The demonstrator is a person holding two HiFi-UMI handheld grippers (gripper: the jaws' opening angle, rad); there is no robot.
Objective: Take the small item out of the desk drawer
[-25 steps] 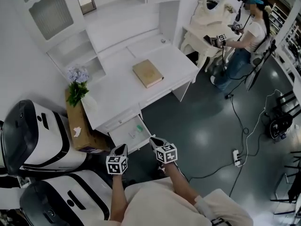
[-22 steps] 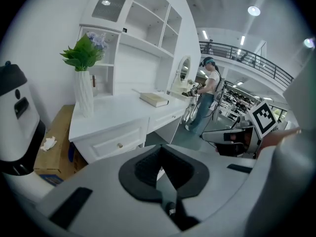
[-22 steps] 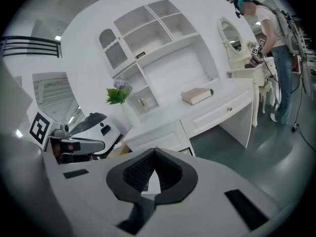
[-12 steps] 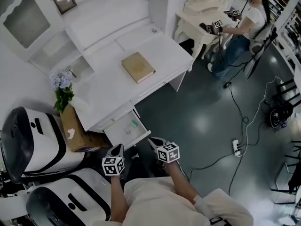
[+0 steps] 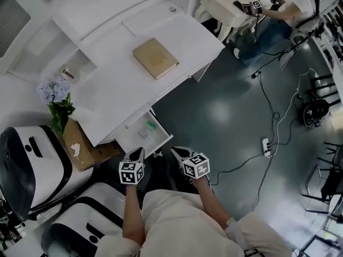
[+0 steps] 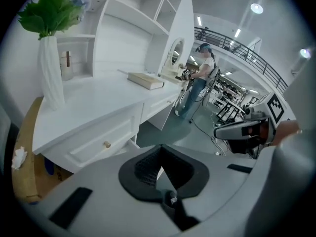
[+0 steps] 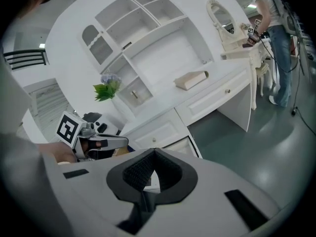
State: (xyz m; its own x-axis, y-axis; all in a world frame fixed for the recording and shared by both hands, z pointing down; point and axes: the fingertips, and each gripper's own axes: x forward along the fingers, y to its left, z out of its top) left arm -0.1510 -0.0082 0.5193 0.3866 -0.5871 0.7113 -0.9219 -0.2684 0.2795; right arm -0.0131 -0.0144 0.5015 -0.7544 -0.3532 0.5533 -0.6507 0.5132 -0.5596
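The white desk [image 5: 123, 84] has a low drawer [image 5: 132, 140] pulled open at its front left. Inside lies a small green item [image 5: 151, 126] beside a pale, clear one. My left gripper [image 5: 137, 153] hovers just in front of the drawer's front edge, shut and empty; in the left gripper view its jaws [image 6: 160, 152] meet with nothing between them. My right gripper [image 5: 179, 152] hangs over the dark floor to the right of the drawer, also shut and empty [image 7: 154, 154]. Part of the open drawer [image 7: 181, 145] shows in the right gripper view.
A tan book [image 5: 155, 58] lies on the desk, a vase of flowers [image 5: 53, 98] at its left end. A cardboard box [image 5: 80, 146] and white-and-black machines [image 5: 32, 165] crowd the left. A person [image 5: 292, 7] works at a far table. Cables and a power strip [image 5: 265, 146] lie on the floor.
The head view has swung, so the desk and drawer sit higher and further left in the picture. Both grippers stay shut by the drawer front. The drawer is open throughout.
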